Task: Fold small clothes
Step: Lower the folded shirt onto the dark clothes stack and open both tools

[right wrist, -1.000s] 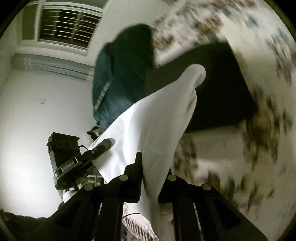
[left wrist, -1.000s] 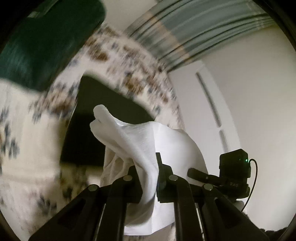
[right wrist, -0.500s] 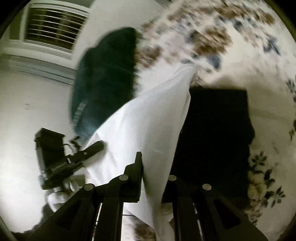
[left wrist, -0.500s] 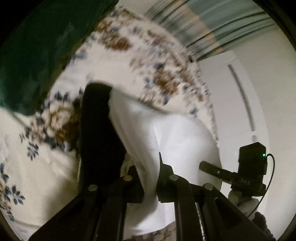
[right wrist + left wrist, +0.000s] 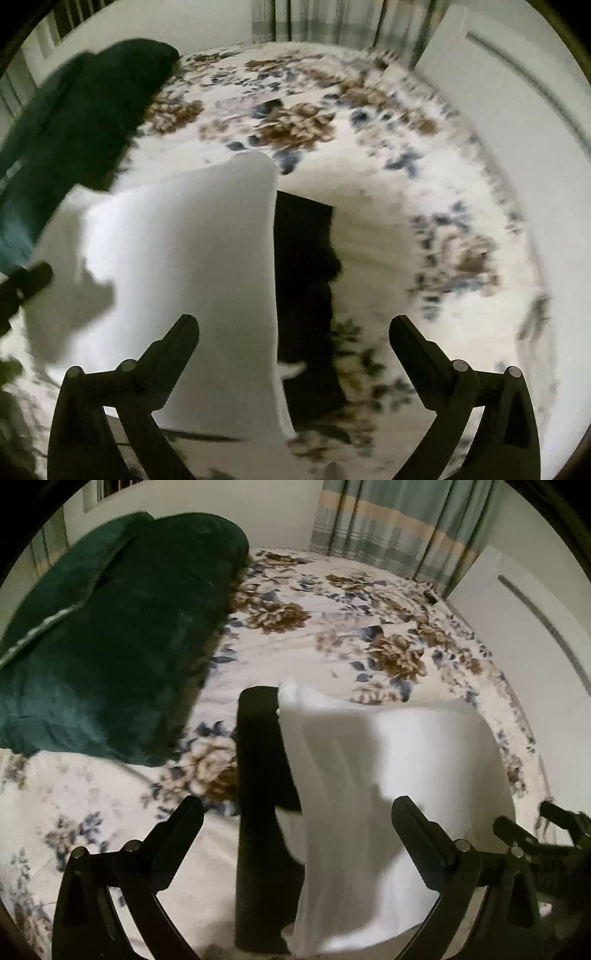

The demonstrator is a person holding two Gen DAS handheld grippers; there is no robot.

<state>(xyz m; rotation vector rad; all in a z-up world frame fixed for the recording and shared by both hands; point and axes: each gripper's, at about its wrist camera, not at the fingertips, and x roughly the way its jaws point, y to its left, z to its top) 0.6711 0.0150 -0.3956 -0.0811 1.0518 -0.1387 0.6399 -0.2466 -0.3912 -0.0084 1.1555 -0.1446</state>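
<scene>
Hovering with both your left gripper (image 5: 297, 823) and right gripper (image 5: 293, 341) spread wide and holding nothing, you should smooth the white garment (image 5: 388, 794) lying on the floral bedspread (image 5: 332, 638), its dark neighbour (image 5: 260, 775) at nine o'clock, before creasing it.

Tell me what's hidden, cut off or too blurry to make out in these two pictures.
- Black garment: left wrist view, its right side is covered by the white cloth; its kind is unclear.
- White cloth, right wrist view: motion blur hides its folds.
- Other tool: left wrist view, cut off by the right edge.
- Small dark item by the curtain: too small to identify.
</scene>
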